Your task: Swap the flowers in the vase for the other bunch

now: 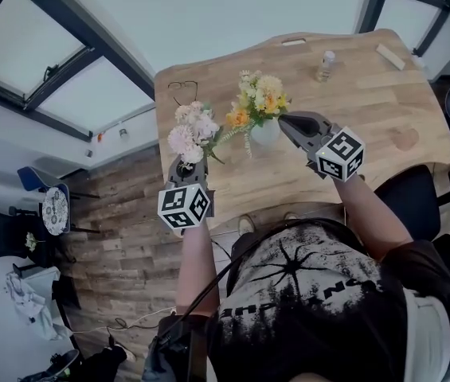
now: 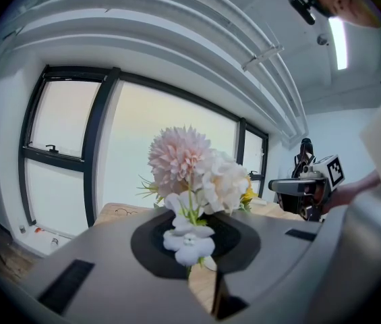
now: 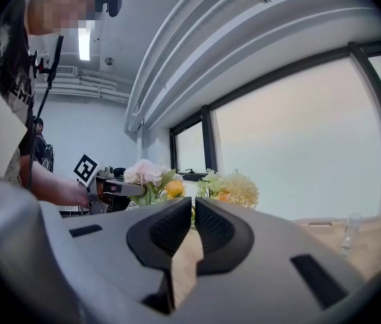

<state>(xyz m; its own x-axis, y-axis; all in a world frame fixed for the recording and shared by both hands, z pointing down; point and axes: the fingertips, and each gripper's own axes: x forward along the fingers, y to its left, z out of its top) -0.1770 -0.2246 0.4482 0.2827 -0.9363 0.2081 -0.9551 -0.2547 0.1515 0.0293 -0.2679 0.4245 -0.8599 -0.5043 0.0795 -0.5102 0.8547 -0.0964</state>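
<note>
A white vase (image 1: 265, 132) stands mid-table, and the yellow and orange bunch (image 1: 260, 99) rises above it. My right gripper (image 1: 287, 122) reaches in from the right at the vase's mouth, shut on that bunch's thin stems. In the right gripper view the jaws (image 3: 192, 214) stand nearly together with the yellow blooms (image 3: 235, 189) just beyond them. My left gripper (image 1: 186, 165) is shut on the stems of the pink and white bunch (image 1: 193, 130), held upright left of the vase. In the left gripper view those blooms (image 2: 190, 164) stand above the jaws (image 2: 191, 233).
The wooden table (image 1: 368, 126) also carries a small plastic bottle (image 1: 325, 64), a pair of glasses (image 1: 183, 91) and a wooden block (image 1: 390, 56) near the far edge. A black chair (image 1: 416, 197) stands at the right. Large windows lie beyond the table.
</note>
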